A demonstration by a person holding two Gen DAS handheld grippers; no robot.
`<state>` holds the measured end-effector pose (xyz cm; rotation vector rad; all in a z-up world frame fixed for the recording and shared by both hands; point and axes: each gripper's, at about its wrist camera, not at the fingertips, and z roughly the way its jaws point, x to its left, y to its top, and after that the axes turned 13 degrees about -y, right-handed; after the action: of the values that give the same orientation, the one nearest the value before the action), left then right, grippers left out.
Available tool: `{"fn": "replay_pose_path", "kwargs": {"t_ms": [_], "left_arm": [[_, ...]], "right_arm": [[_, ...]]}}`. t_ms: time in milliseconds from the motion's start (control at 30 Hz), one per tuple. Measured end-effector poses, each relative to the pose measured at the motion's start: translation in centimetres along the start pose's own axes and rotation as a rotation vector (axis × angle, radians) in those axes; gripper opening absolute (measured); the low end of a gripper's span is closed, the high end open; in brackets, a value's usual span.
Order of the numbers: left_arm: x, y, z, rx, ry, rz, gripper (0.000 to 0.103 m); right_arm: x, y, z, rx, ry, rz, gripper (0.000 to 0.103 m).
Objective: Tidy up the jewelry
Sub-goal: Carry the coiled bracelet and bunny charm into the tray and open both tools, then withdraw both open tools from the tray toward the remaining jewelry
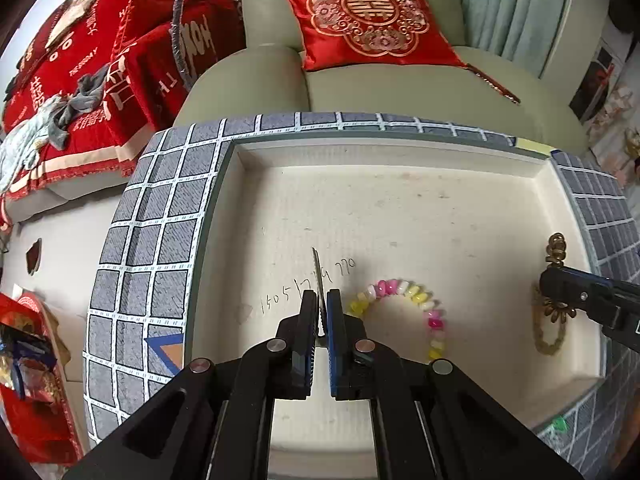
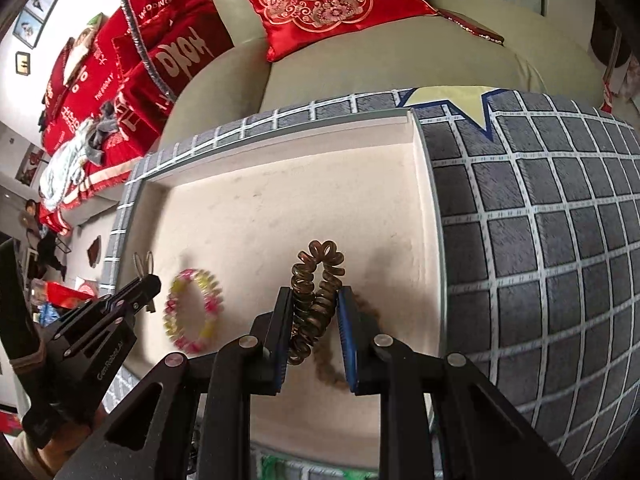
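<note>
Coil hair tie [image 2: 316,300] clamped btwn right jaws; left jaws pinch thin clip [image 1: 319,280].

Handwritten digits, partly legible as "1505", are noted in dark ink on the floor of the shallow cream cardboard tray [image 1: 400,208]. The brand "GenRobot.AI" is printed on the black body of the left gripper [image 2: 150,284]. A gold double-happiness character is embroidered on the red satin cushion [image 1: 368,20]. "WEDDING" is read on the red velvet bedding [image 2: 160,32].
</note>
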<state>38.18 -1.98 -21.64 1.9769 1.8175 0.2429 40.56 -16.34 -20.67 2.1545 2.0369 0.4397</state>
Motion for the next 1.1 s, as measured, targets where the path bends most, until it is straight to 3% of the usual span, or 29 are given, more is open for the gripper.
{"fn": "replay_pose_path", "kwargs": {"t_ms": [300, 467, 733, 1100], "left_arm": [[-1.3, -0.4, 1.1, 0.015, 0.054, 0.072, 0.02], [-1.3, -0.3, 1.0, 0.017, 0.051, 0.062, 0.02], [-1.4, -0.4, 0.9, 0.028, 0.045, 0.072, 0.02], [-1.4, -0.2, 0.4, -0.004, 0.051, 0.072, 0.02]], "right_arm": [[0.6, 0.2, 0.6, -0.014, -0.046, -0.054, 0.029], [0.4, 0.1, 0.9, 0.006, -0.027, -0.037, 0.057], [0.0, 0.1, -0.8, -0.012, 0.052, -0.003, 0.066], [-1.4, -1.9, -4.8, -0.045, 0.11, 0.063, 0.067]]}}
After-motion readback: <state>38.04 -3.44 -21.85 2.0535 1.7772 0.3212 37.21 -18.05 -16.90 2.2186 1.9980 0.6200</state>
